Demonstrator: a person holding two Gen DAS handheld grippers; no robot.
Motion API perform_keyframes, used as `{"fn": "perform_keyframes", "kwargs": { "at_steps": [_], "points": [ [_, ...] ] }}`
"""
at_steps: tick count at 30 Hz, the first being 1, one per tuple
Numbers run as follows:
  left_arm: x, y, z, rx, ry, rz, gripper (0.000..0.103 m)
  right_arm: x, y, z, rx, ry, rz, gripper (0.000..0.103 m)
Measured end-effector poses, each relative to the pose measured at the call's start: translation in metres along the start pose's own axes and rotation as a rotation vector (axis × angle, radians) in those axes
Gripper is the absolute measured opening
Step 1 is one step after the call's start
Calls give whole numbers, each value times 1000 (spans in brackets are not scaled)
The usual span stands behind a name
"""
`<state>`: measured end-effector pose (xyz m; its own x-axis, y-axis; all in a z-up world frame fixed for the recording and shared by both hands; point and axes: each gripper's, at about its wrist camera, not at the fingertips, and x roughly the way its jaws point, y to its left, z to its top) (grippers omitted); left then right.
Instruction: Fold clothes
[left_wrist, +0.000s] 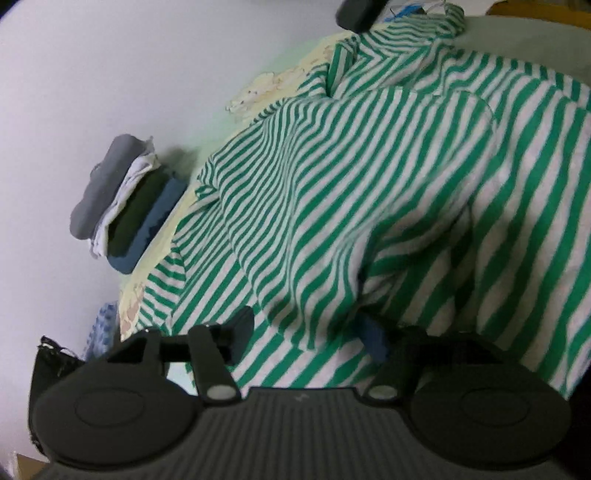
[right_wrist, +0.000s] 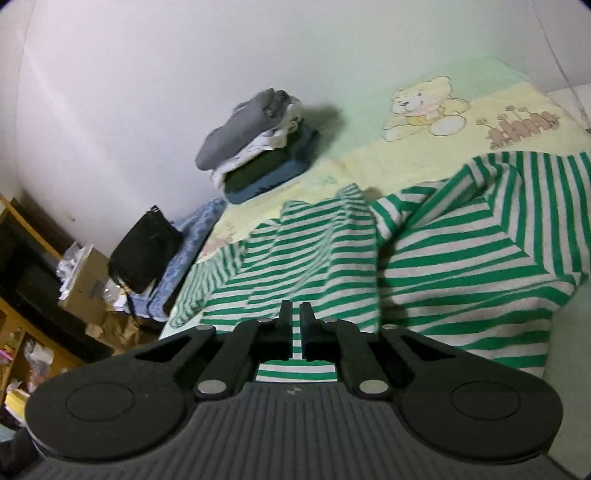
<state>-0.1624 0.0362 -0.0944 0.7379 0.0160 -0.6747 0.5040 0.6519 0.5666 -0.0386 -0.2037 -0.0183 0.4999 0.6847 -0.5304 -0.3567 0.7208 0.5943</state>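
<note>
The left gripper (left_wrist: 306, 332) stands open. Its 2 fingers are wide apart, the left finger (left_wrist: 242, 325) shows dark above the cloth, and the other is partly hidden under a fold. The shirt (left_wrist: 369, 184), green and white striped, lies directly in front of this gripper on the bed (left_wrist: 317, 48), and a raised fold of it hangs between and over the fingers. No pad presses on the cloth, so the left gripper holds nothing at this moment.

To the left of the shirt, well apart from it, a stack (left_wrist: 125, 203) of folded clothes rests against the wall.

The right gripper (right_wrist: 295, 325) is almost closed. Only a thin slit remains between its fingers, and striped cloth shows in that slit and below it. It seems to pinch an edge of the shirt (right_wrist: 443, 258), but the frame does not show a firm grip, so this is a judgement only.

The relation that matters is this: in the right view the shirt spreads forward and to the right of the right gripper, with its long axis running roughly across the bed (right_wrist: 424, 147) toward the bear print (right_wrist: 424, 107). The left gripper is nearer to the loose bunched fold in the middle. The next move probably asks the left gripper to close on that fold while the right one keeps its edge.
</note>
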Motion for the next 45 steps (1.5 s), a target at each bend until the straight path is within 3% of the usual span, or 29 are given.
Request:
{"fn": "perform_keyframes", "kwargs": {
  "at_steps": [2,4,6,9,12,14,15,16,17,20,24,26,27,30,33,36,39,45],
  "points": [
    [1,1,-2,22,-15,-12,68,7,3,-9,-46,48,-44,23],
    [0,2,-6,45,-30,-19,68,14,6,-22,-123,95,-128,55],
    [-1,7,-12,33,-32,-40,69,15,4,-41,-207,135,-193,62],
    [0,15,-14,6,-32,-77,68,21,-1,-64,-234,179,-218,62],
    [1,22,-8,-25,-38,-123,59,29,-2,-75,-216,178,-215,57],
    [2,29,-5,-45,-49,-153,46,30,-2,-74,-200,156,-207,45],
    [5,29,-4,-46,-46,-157,39,31,-1,-73,-190,146,-200,33],
    [7,29,-3,-46,-43,-162,23,31,0,-71,-182,137,-192,20],
    [10,29,-2,-44,-41,-162,12,31,2,-68,-180,128,-183,17],
    [7,29,-4,-10,-58,-103,8,23,11,-55,-168,77,-131,11],
    [-22,58,-5,-69,-121,-57,7,-10,39,-33,-176,-31,18,10],
    [-33,68,-9,-106,-128,-74,7,-27,51,-29,-221,-48,91,10],
    [-36,71,-12,-121,-124,-89,7,-27,54,-31,-260,-16,86,10],
    [-29,59,-22,-112,-67,-153,7,-11,49,-49,-313,139,16,10],
    [-19,31,-32,-1,-11,-157,8,15,37,-78,-322,297,-44,10],
    [-23,26,-38,58,-11,-167,26,28,37,-88,-369,360,-117,20],
    [-28,49,-41,64,-9,-196,31,22,32,-72,-354,336,-162,40],
    [-2,116,-25,-34,-20,-115,49,7,14,-14,-343,106,-326,55]
  ]
}}
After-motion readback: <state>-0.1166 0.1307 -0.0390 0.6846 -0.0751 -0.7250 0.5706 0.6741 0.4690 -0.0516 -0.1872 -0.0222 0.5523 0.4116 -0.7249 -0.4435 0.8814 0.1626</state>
